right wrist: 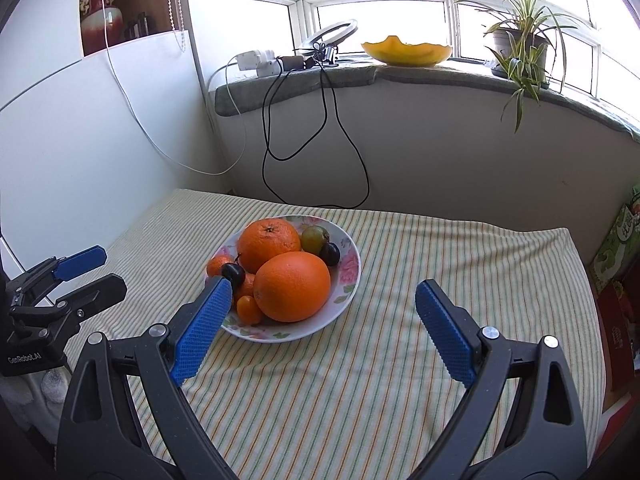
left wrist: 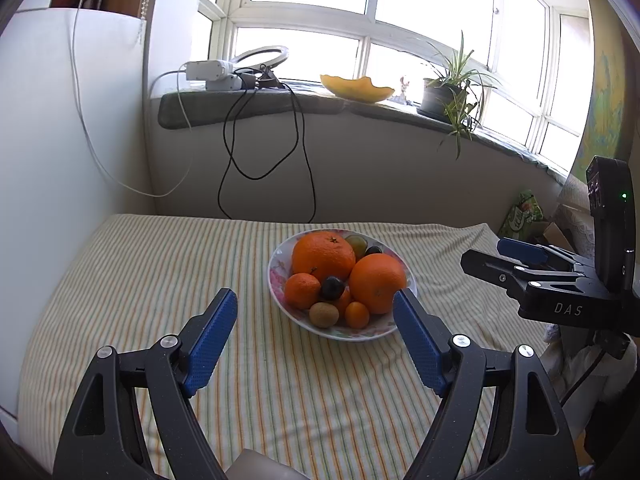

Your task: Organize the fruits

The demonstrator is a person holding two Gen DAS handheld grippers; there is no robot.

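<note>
on the striped cloth (left wrist: 160, 280), toward its far middle: one floral plate (left wrist: 280, 280), white with pink flower print, heaped with fruit.

contents of plate, left wrist view:
- large orange (left wrist: 322, 254), far side, stem end up.
- second large orange (left wrist: 376, 282), right side, touching the first.
- mandarin (left wrist: 302, 290), left front, against the first orange.
- dark grape (left wrist: 332, 287), sitting between mandarin and second orange.
- kiwi (left wrist: 323, 314), brown, at the near rim.
- kumquat (left wrist: 357, 315), small and orange, just beside the kiwi.
- green fruit (left wrist: 357, 243) and another dark grape (left wrist: 374, 250), at the far rim behind the oranges; kind of green fruit not certain.

tools:
- left gripper (left wrist: 316, 304), black frame, blue ribbed pads; jaws spread wide, nothing between them, hovering above the cloth short of the plate's near rim.
- right gripper (right wrist: 324, 298), same make; jaws likewise spread wide and empty, left pad overlapping the plate's near-left edge in its own view, contact not determinable.

surroundings:
- windowsill (left wrist: 260, 104), grey, behind the cloth, carrying a white power strip (left wrist: 208, 70), a ring light (left wrist: 260, 54), a yellow melon rind (left wrist: 356, 88) and a potted spider plant (left wrist: 452, 88).
- black cable (left wrist: 304, 152) and white cable (left wrist: 80, 120) hanging down the wall.
- green carton (right wrist: 620, 240) at the right edge of the cloth.
</note>
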